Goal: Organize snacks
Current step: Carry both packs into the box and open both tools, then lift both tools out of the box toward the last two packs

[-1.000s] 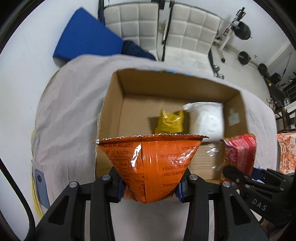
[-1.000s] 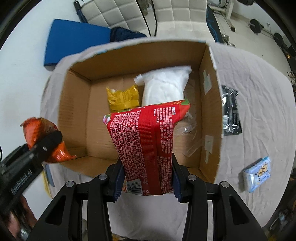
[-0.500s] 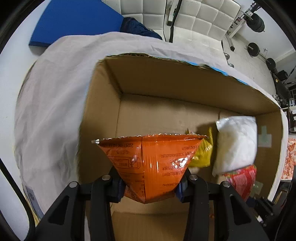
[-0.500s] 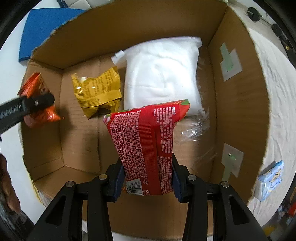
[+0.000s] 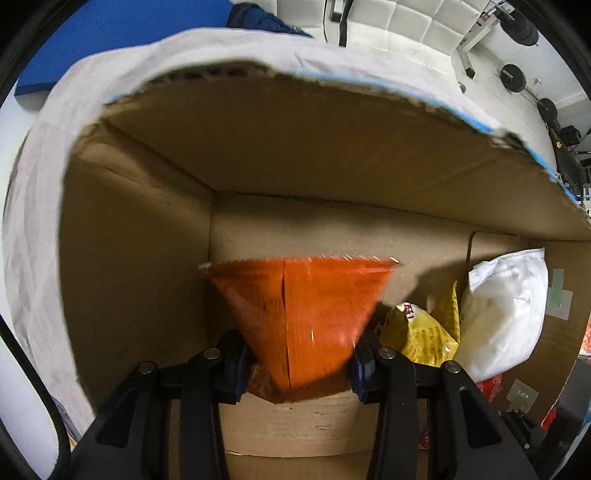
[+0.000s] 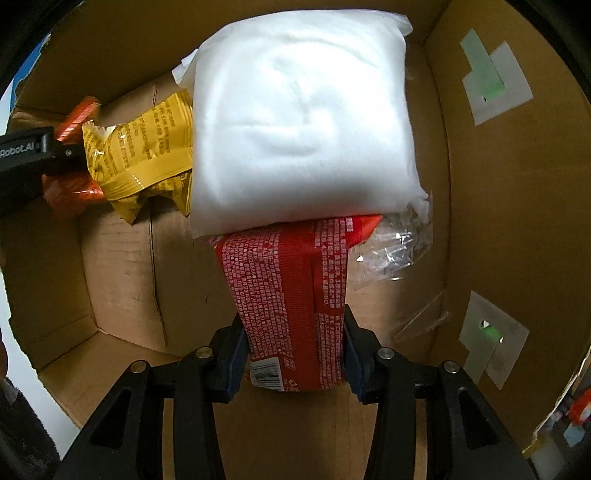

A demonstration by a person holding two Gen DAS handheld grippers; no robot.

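My left gripper [image 5: 297, 363] is shut on an orange snack bag [image 5: 299, 314], held low inside the cardboard box [image 5: 295, 155] near its left back corner. To its right lie a yellow snack bag [image 5: 421, 336] and a white pillow-like pack [image 5: 506, 310]. My right gripper [image 6: 293, 352] is shut on a red snack bag [image 6: 291, 288], deep in the same box [image 6: 517, 206]; the bag's far end touches the white pack [image 6: 303, 122]. The yellow bag [image 6: 140, 155] lies left of the pack, and the left gripper [image 6: 26, 155] with the orange bag [image 6: 70, 192] shows at the left edge.
The box stands on a table under a pale grey cloth [image 5: 44, 155]. Crumpled clear plastic [image 6: 395, 247] lies on the box floor right of the red bag. Taped labels [image 6: 491, 81] stick to the right wall. White chairs [image 5: 406, 18] and weights stand behind the table.
Both grippers have gone down and forward into the box with their bags. The red bag's tip now meets the white pack; the orange bag sits beside the yellow one.
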